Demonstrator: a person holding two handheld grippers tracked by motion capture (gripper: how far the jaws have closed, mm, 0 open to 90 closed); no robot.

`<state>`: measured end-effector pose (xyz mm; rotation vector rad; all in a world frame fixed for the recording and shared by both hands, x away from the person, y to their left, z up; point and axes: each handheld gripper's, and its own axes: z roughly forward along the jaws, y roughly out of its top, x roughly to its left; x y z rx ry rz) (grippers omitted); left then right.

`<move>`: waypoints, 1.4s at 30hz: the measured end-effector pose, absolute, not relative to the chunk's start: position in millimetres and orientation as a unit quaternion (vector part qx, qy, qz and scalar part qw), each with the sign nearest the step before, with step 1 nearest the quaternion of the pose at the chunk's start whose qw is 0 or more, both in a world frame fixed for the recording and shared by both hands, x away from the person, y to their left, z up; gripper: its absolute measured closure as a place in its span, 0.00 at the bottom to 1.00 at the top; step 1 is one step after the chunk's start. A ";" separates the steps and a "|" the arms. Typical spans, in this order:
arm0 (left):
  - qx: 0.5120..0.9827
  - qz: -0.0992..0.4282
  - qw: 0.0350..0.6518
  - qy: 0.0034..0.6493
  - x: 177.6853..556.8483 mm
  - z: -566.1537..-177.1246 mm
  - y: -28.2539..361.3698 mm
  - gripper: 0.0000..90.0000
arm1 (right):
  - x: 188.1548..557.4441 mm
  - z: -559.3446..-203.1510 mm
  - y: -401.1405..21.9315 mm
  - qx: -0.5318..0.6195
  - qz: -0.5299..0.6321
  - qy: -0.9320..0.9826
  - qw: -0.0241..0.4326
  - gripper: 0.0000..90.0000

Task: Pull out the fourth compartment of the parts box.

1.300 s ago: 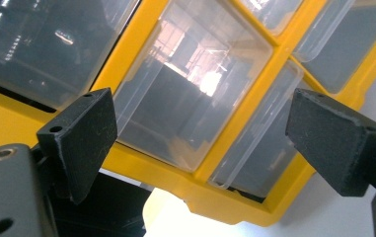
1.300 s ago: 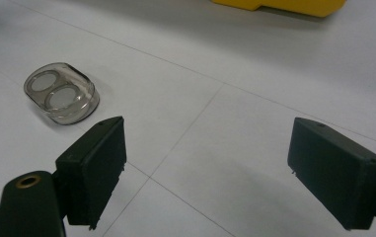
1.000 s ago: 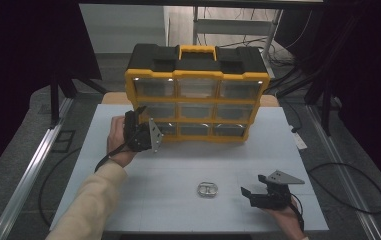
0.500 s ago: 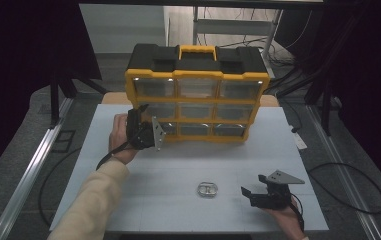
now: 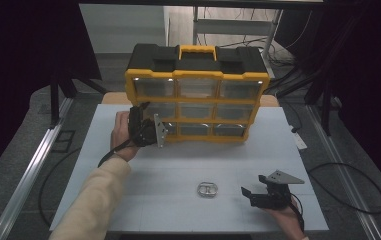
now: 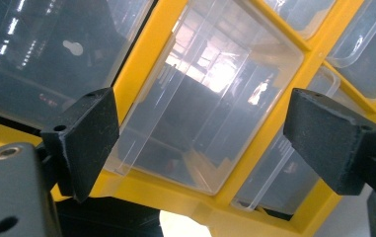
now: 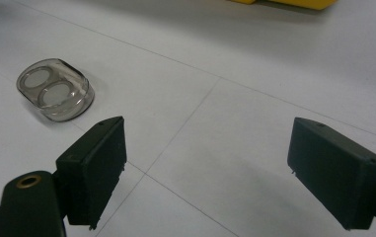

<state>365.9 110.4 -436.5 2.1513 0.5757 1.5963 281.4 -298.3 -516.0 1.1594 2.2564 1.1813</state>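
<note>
A: Which step was in hand?

B: The left gripper (image 5: 145, 131) was up against the lower left drawers of the organiser (image 5: 196, 95), jaws spread wide and holding nothing. In the left gripper view they straddled one clear drawer (image 6: 210, 94), so I judged it was lining up to pull that drawer open.

A: And the right one?

B: The right gripper (image 5: 259, 196) rested low near the front edge of the table (image 5: 128, 200), also spread and empty. The small clear case (image 5: 207, 189) lay flat just beside it, toward the middle (two round discs showed inside it in the right gripper view (image 7: 56, 96)).

A: What did the next move call for?

B: Closing on the drawer's front lip and drawing straight out, I'd say; the drawer's plastic looked smooth, so a shallow bite might slip. The case would probably go in after, but that was a guess.

A: The surface, the room?

B: A plain white tabletop with faint seams. Around it the room was dim, with dark curtains at both sides, metal rails along the floor and cables trailing by the right edge
</note>
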 end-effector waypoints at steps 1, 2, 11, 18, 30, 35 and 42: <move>0.769 0.571 0.199 0.206 366.2 -436.3 110.3 0.17 | 281.3 -515.9 -298.2 0.408 0.416 0.795 0.171 0.18; 0.769 0.572 0.199 0.206 366.5 -436.2 110.1 0.17 | 281.3 -515.8 -298.3 0.408 0.416 0.794 0.171 0.18; 0.764 0.581 0.194 0.204 369.2 -436.5 105.5 0.19 | 281.3 -515.7 -298.2 0.408 0.417 0.794 0.170 0.18; 0.759 0.587 0.190 0.205 371.3 -437.6 104.6 0.23 | 281.4 -516.0 -298.2 0.407 0.415 0.795 0.171 0.18; 0.748 0.603 0.185 0.207 374.0 -440.6 103.3 0.35 | 281.5 -516.3 -298.6 0.410 0.411 0.796 0.172 0.18; 0.744 0.609 0.182 0.204 373.7 -441.0 102.8 0.39 | 281.4 -516.3 -298.6 0.409 0.411 0.796 0.172 0.18; 0.731 0.628 0.172 0.205 373.9 -441.0 103.6 0.53 | 281.3 -516.6 -298.2 0.409 0.409 0.797 0.173 0.18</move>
